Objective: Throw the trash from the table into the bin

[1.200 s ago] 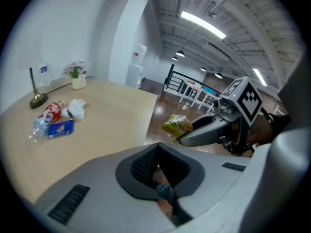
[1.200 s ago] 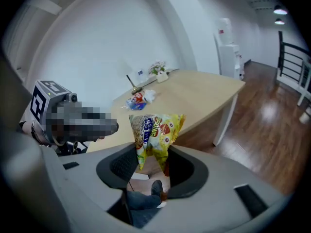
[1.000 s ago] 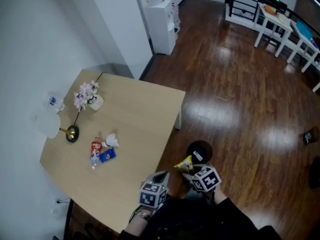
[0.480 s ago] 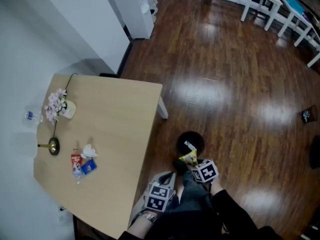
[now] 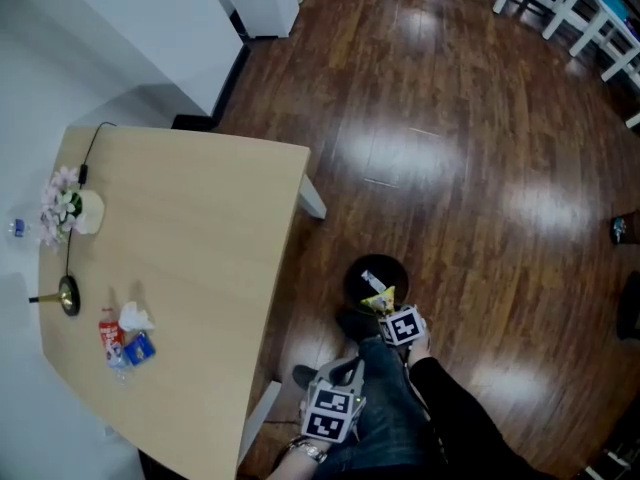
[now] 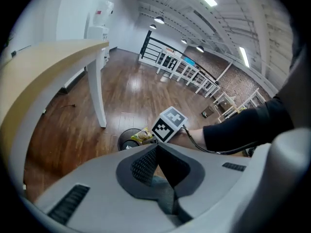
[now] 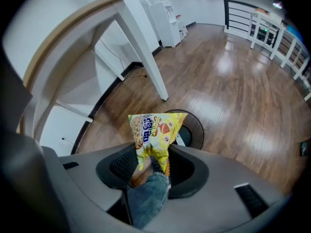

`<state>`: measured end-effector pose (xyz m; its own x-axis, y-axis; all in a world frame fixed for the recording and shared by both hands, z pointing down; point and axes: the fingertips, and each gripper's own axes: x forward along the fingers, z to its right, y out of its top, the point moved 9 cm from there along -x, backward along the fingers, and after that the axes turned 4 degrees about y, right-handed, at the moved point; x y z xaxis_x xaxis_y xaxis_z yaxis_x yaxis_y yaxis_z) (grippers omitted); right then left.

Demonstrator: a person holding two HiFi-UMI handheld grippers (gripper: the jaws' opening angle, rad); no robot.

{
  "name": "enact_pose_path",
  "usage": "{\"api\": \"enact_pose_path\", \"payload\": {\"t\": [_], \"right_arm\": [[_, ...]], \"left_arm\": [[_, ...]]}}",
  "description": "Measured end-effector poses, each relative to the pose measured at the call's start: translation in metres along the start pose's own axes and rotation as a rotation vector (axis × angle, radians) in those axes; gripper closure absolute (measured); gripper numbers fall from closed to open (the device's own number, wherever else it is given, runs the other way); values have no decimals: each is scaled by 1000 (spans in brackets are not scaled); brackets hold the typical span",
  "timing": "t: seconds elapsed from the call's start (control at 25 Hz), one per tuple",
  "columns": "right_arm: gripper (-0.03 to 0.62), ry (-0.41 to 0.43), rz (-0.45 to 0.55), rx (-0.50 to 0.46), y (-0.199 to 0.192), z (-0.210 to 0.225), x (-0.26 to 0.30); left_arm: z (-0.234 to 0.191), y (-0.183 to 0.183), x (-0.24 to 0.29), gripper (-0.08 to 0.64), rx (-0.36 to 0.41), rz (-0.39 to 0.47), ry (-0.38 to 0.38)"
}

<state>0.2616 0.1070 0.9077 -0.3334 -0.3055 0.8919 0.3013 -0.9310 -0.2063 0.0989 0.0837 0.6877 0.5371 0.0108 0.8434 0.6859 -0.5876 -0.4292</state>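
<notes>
Yellow packet (image 5: 378, 299) lower, nearer bin (image 5: 352, 271)

light wood table (image 5: 200, 258), near its left edge a vase (image 5: 66, 208) of pink flowers, a round black base (image 5: 68, 296), a crumpled white tissue (image 5: 133, 317), red packet (image 5: 108, 332) and blue packet (image 5: 140, 349) clustered close together, dark glossy wood floor (image 5: 450, 148), round black bin (image 5: 350, 273) standing on it near the table

The bin (image 5: 350, 268) stands on the floor (image 5: 480, 168), right of the table (image 5: 200, 268).
</notes>
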Motion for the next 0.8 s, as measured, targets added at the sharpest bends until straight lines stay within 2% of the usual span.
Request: {"api": "enact_pose_path", "payload": {"t": [0.32, 0.36, 0.4, 0.44, 0.48, 0.68, 0.8], "right_arm": [[405, -41, -43, 69, 4, 37, 49], [382, -48, -45, 71, 4, 40, 52], [300, -53, -47, 72, 5, 42, 55], [260, -56, -48, 71, 6, 43, 57], [252, -55, -48, 68, 7, 44, 59], [252, -39, -72, 52, 2, 33, 55], [252, -39, -54, 45, 3, 28, 39]], "left_arm": [[-9, -6, 29, 554, -85, -24, -6], [-9, -6, 29, 554, -91, -24, -8], [-9, -5, 30, 554, -98, -22, -10], [-10, -5, 30, 554, -107, -20, -14], [-10, -6, 30, 554, -116, -19, -19], [-10, -8, 30, 554, -124, -32, -23], [-10, -3, 26, 554, -128, -28, -19]]}}
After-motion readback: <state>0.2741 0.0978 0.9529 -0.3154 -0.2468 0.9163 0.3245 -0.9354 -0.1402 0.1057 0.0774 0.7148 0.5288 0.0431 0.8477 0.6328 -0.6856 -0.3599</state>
